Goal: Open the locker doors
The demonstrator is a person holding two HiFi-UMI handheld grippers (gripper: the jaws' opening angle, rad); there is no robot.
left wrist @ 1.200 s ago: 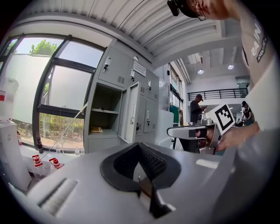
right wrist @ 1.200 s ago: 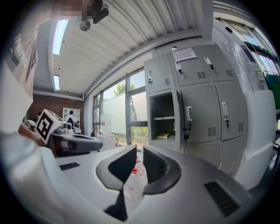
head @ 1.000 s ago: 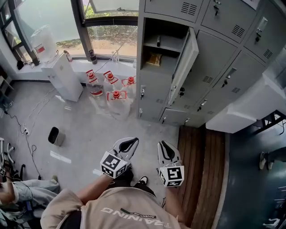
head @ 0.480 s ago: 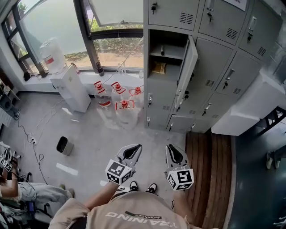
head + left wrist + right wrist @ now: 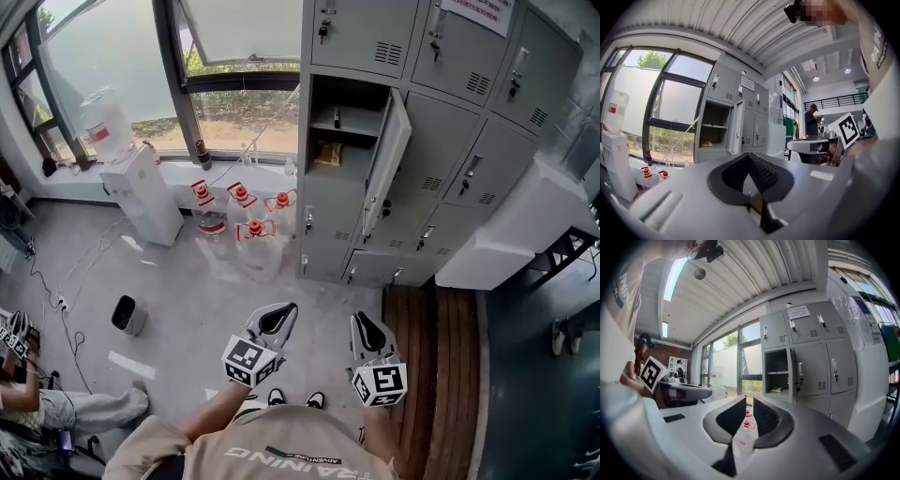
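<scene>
- Left gripper (image 5: 279, 312): you are holding it low in front of your body, well short of the lockers. Its jaws are standing tip to tip, with nothing between them.
- Right gripper (image 5: 360, 319): you are holding it just beside the left one, pointing the same way. Its jaws are standing a narrow slit apart and gripping nothing; only the far bottles are showing through the gap.
- Lockers (image 5: 441, 141): a grey bank is standing ahead of you, right of the window (image 5: 234, 89) and well apart from both grippers.
- Open door (image 5: 386, 155): one door in the left column is hanging swung out to the right. Every other door in view is sitting closed.
- Open compartment (image 5: 330, 94): it is showing a shelf inside. A small dark item (image 5: 336, 116) is standing on the shelf, and a yellowish packet (image 5: 328, 153) is lying below it.
- Water bottles (image 5: 246, 220): several clear ones with red caps are standing on the floor, just left of the lockers.
- Water dispenser (image 5: 142, 192): it is standing under the window and carrying a large jug (image 5: 106, 120).
- Black bin (image 5: 127, 314): it is sitting on the grey floor, left of your grippers.
</scene>
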